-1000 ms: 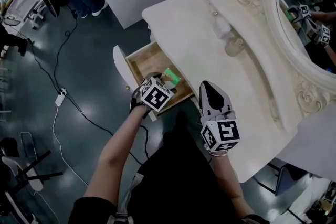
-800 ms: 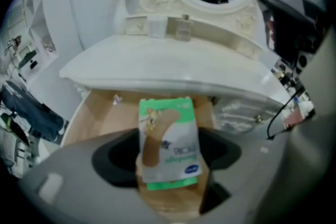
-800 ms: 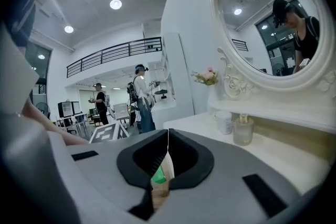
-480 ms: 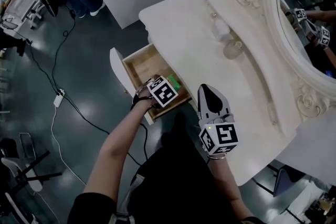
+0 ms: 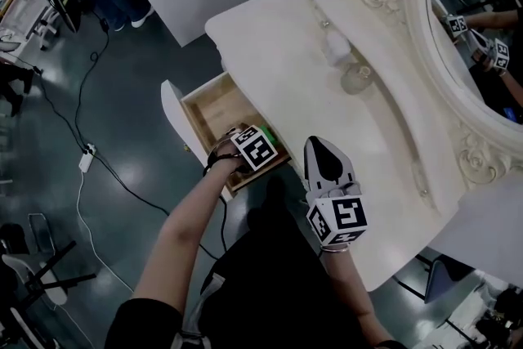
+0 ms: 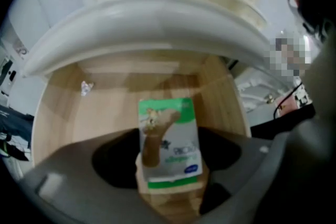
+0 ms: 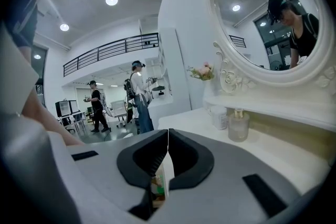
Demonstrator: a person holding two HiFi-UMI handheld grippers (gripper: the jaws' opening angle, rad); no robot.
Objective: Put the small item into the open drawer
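1. my right gripper (image 7: 167,147) hangs over the near edge of the dressing table (image 5: 278,45), jaws pressed together with nothing between them.
2. my left gripper (image 6: 168,170) reaches into the open drawer (image 6: 55,113), jaws clamped on the green-and-white packet (image 6: 169,139) (whether it touches the wooden floor, i cannot tell).
3. farther back, a glass bottle (image 5: 357,78) stands beside the oval mirror (image 5: 482,37).

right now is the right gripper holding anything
No, the right gripper has its jaws pressed together with nothing between them, while the left gripper is clamped on the green packet.
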